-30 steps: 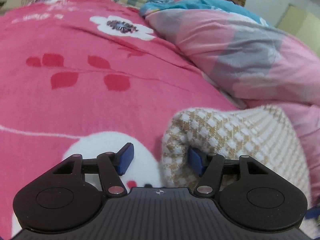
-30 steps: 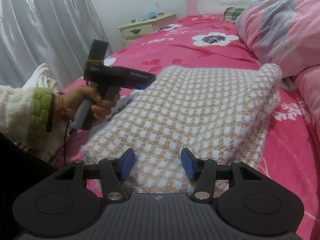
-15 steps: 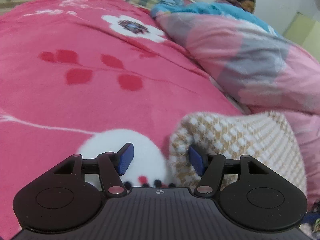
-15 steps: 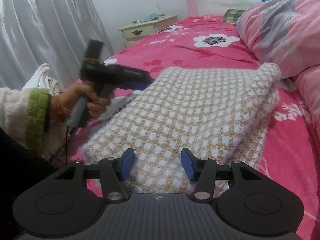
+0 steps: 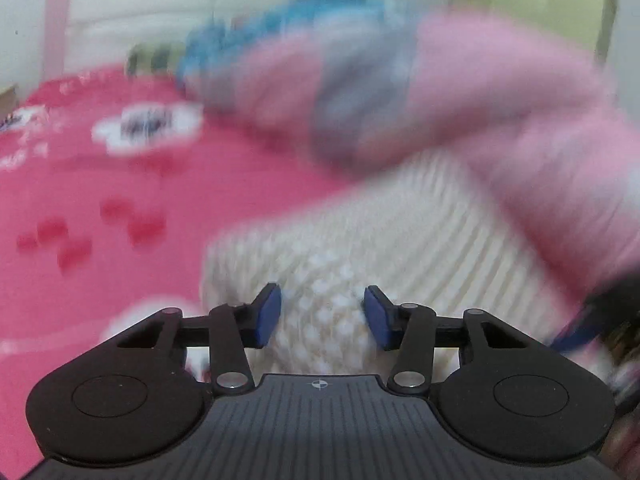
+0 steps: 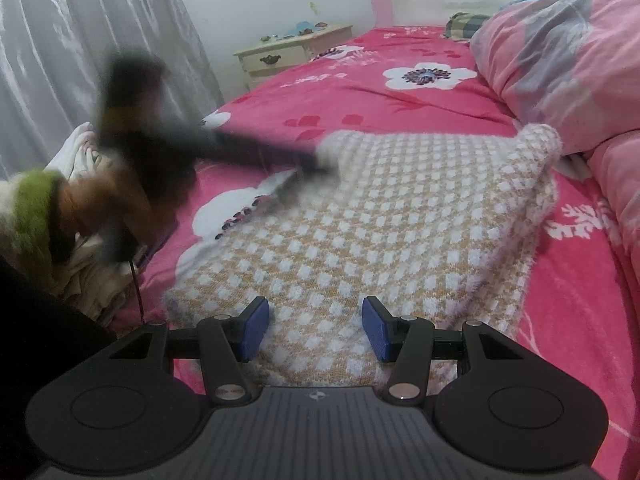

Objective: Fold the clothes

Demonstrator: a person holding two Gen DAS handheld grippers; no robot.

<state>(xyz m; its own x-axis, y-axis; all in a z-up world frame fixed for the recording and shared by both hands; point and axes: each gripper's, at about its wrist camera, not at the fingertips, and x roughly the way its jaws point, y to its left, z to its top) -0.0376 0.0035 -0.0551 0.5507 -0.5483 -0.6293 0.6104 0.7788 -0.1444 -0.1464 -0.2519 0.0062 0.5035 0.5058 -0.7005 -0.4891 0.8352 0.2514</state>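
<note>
A beige and white checked knit garment point(image 6: 400, 220) lies spread on the pink flowered bed sheet point(image 6: 360, 96). My right gripper point(image 6: 316, 332) stands open over its near edge, with flat fabric below and between the blue pads. A hand point(image 6: 92, 204) in a green cuff holds my left gripper point(image 6: 316, 164), which shows blurred at the garment's far left corner. In the left wrist view, the left gripper point(image 5: 322, 318) has its jaws closing with the garment point(image 5: 360, 240) between them. That view is too blurred to show any pad pressing.
A pink and grey quilt point(image 6: 560, 60) is heaped along the right side, touching the garment's far right corner. A person in blue point(image 5: 304, 28) lies behind it. A cream nightstand point(image 6: 288, 52) and grey curtain point(image 6: 100, 40) stand left of the bed, and pale clothes point(image 6: 80, 148) are piled there.
My left gripper swung right from the bare sheet onto the garment's corner, rolled, and its jaws narrowed. The right gripper and the garment stayed put.
</note>
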